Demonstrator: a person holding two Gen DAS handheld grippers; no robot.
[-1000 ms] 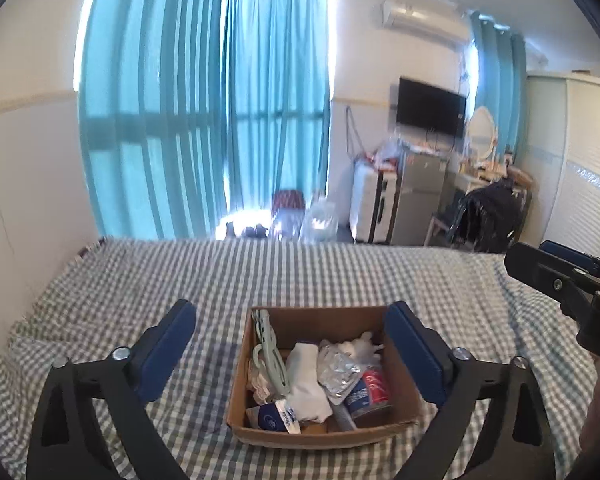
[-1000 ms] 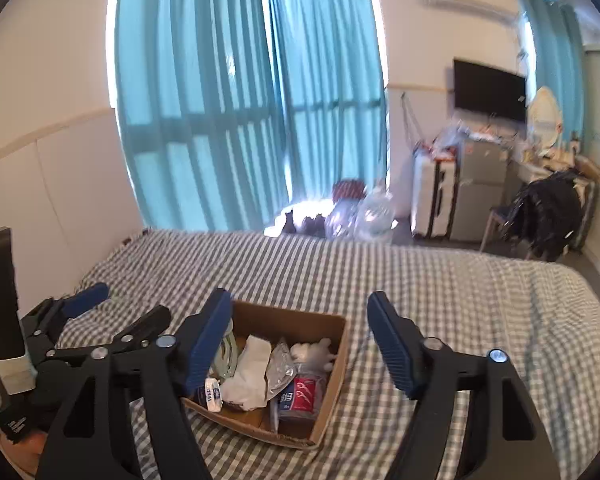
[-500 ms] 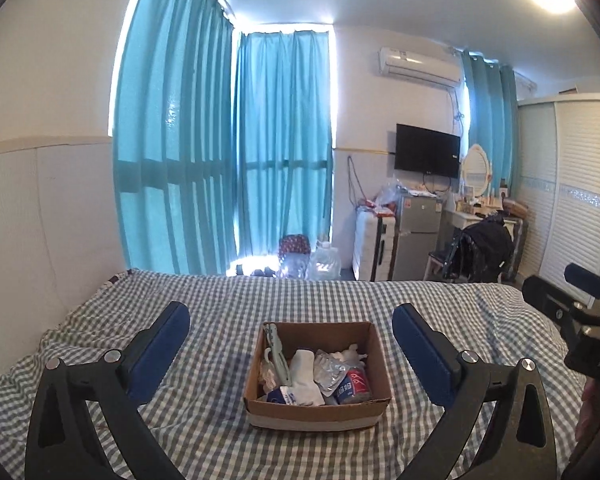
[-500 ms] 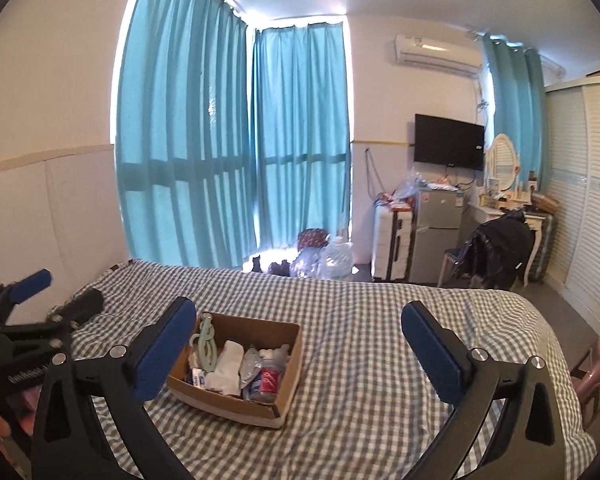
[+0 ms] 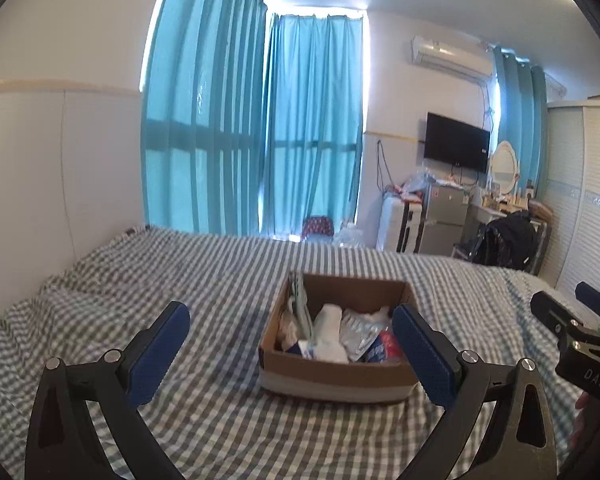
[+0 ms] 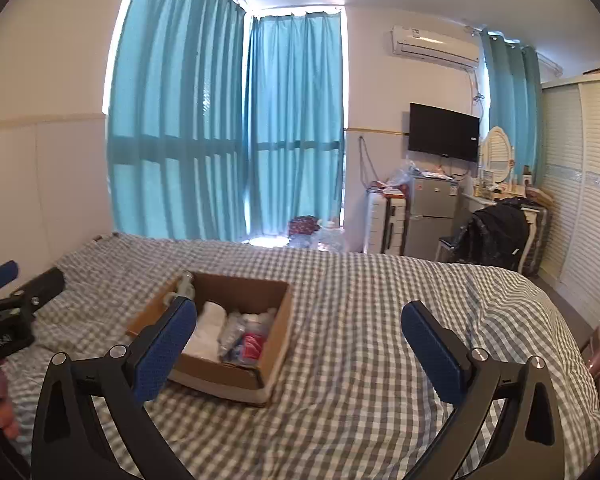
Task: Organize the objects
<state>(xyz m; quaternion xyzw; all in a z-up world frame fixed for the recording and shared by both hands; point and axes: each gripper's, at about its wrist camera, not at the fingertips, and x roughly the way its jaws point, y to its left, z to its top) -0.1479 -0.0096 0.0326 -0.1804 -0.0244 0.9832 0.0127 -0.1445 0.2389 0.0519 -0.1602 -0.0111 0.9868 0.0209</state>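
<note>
A brown cardboard box [image 5: 332,376] sits on a grey checked bedspread [image 5: 204,288]. It holds a white cloth [image 5: 330,334], clear plastic bags, a red packet and a pale green item leaning at its left wall. My left gripper [image 5: 290,352] is open and empty, above the bed just short of the box, its right pad at the box's right corner. In the right wrist view the box [image 6: 236,378] lies left of centre. My right gripper [image 6: 300,350] is open and empty, to the right of the box.
Teal curtains [image 6: 228,132] hang behind the bed. A fridge [image 6: 434,216], a suitcase, a desk with a black bag and a white wardrobe [image 6: 588,208] stand at the right. A white wall panel runs along the bed's left side.
Both grippers have come down and closer to the box, which now looks larger. The left view has swung left, so the box sits toward its right pad. Both stay open.
</note>
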